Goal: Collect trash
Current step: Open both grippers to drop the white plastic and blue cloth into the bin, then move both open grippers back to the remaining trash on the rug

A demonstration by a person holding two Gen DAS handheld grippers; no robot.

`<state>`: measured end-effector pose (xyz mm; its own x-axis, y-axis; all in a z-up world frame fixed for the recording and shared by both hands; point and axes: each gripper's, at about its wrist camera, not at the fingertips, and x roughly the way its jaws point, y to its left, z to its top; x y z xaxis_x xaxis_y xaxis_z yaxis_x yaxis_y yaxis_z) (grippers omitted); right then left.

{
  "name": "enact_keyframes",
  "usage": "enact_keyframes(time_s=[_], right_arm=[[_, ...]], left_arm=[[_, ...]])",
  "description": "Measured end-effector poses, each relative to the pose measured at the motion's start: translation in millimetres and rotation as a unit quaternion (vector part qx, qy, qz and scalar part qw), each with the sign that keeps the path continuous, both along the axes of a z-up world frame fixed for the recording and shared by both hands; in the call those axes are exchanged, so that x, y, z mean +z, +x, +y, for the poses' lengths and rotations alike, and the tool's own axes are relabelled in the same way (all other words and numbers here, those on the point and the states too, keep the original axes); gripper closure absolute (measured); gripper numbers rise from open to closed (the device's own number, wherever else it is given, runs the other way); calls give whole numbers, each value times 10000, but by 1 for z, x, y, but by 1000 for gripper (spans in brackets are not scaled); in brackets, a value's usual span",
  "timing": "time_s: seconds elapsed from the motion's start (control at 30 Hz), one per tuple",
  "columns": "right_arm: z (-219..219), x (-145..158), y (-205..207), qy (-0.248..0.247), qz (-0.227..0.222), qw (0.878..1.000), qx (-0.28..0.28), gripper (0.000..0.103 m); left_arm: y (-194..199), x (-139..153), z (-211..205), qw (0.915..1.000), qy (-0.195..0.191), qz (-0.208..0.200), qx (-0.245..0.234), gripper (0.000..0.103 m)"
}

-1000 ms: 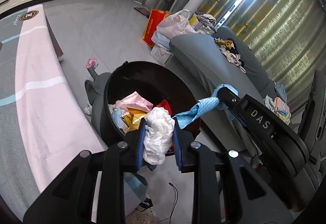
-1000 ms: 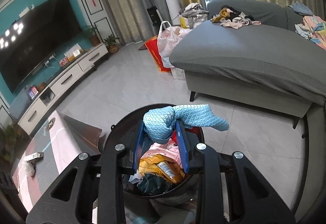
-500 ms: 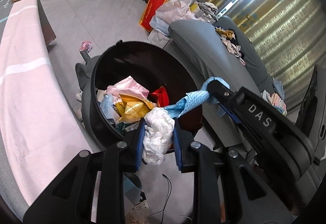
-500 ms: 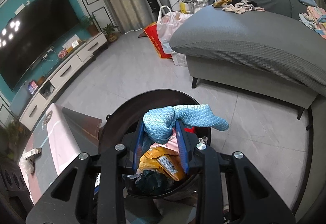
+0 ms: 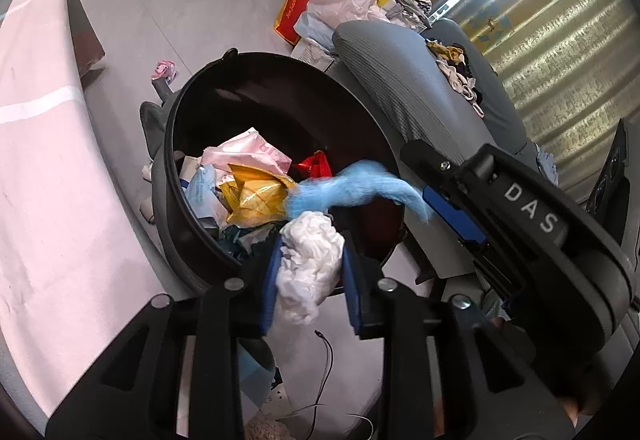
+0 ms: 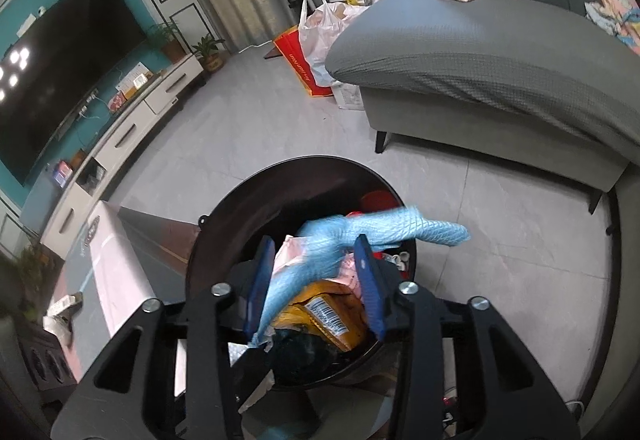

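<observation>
Left gripper [image 5: 310, 282] fingers pinch white wad [image 5: 310, 264] at bin [image 5: 172, 144] rim; right gripper [image 6: 316, 280] fingers spread, blue cloth [image 6: 360, 236] loose betw. them.

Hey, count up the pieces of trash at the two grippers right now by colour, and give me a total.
White: 1, the white wad between the left gripper fingers.
Blue: 1, the blue cloth, blurred, loose between the right gripper fingers above the black bin.
Total: 2
</observation>
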<state>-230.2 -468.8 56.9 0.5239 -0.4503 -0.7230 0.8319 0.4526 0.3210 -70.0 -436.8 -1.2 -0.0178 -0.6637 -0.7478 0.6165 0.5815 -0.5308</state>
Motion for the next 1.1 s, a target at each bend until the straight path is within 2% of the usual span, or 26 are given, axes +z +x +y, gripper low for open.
enact_keyframes(time_s=[0.1, 0.17, 0.23, 0.27, 0.33, 0.4, 0.53, 0.6, 0.7, 0.8, 0.87, 0.9, 1.0, 1.1], right_arm=[[1, 1, -1, 13, -35, 10000, 12, 50], [3, 2, -2, 17, -102, 9999, 5, 47], [4, 6, -5, -10, -202, 9998, -9, 40], [6, 8, -6, -41, -264, 9996, -15, 36], [9, 13, -8, -111, -394, 9992, -11, 30], [12, 18, -9, -192, -536, 9984, -8, 18], [18, 24, -3, -299, -627, 9976, 39, 10], [23, 28, 2, -354, -599, 9976, 59, 9], [36, 34, 12, -517, -560, 9969, 213, 6], [52, 42, 23, -750, -541, 9949, 403, 4], [65, 48, 32, -957, -544, 9921, 599, 3], [70, 50, 36, -1019, -538, 9911, 662, 3], [88, 53, 53, -1209, -429, 9878, 882, 3], [107, 53, 71, -1385, -317, 9827, 1187, 3]], left_arm=[[-3, 4, 1, 10000, -33, -27, -58, 61], [-5, 10, 6, 9999, -89, -140, -31, 47], [-5, 17, 14, 9994, -194, -271, 42, 22], [-5, 23, 20, 9990, -268, -337, 104, 18], [-3, 32, 33, 9981, -374, -434, 211, 12], [0, 42, 49, 9969, -398, -566, 371, 7], [8, 65, 109, 9878, -291, -1181, 976, 3], [16, 73, 147, 9790, -118, -1430, 1450, 3], [28, 82, 206, 9642, -27, -1475, 2204, 3], [35, 91, 265, 9501, -58, -1476, 2749, 3], [40, 97, 297, 9404, 89, -1607, 2995, 3], [41, 100, 313, 9333, 193, -1705, 3153, 3], [53, 103, 371, 9048, 589, -1961, 3734, 3], [65, 95, 413, 8901, 646, -1947, 4069, 3]])
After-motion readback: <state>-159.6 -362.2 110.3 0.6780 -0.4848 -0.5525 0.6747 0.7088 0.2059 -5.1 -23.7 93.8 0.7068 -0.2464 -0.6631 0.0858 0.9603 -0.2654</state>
